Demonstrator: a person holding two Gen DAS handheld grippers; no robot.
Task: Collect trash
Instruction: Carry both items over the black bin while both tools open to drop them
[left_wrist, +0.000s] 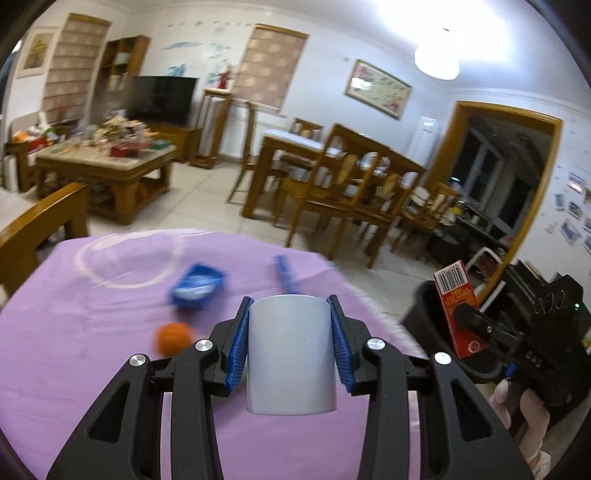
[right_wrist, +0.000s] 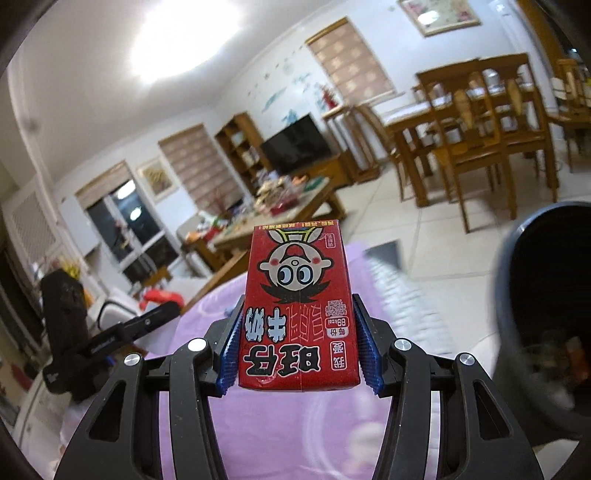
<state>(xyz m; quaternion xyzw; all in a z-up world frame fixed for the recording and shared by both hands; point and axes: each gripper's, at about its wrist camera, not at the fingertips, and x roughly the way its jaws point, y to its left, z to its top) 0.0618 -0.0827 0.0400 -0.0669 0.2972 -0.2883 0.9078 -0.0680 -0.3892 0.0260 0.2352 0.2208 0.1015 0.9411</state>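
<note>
While the right tongs (right_wrist: 299, 349) pinch a red milk carton (right_wrist: 298, 310) by its sides, its cartoon face and Chinese print read upside down, "89kcal" on its label, long axis upright, a barcode on its back. Beside it stands a dark bin (right_wrist: 546, 314). Left tongs (left_wrist: 291, 354) clamp an upright grey cup (left_wrist: 291, 354) above the purple tabletop (left_wrist: 74, 350).

Both wrist cameras overlook the purple table (left_wrist: 92, 332).

Purple cloth (left_wrist: 92, 350), blue packet (left_wrist: 197, 286), orange ball (left_wrist: 173, 338)
</note>
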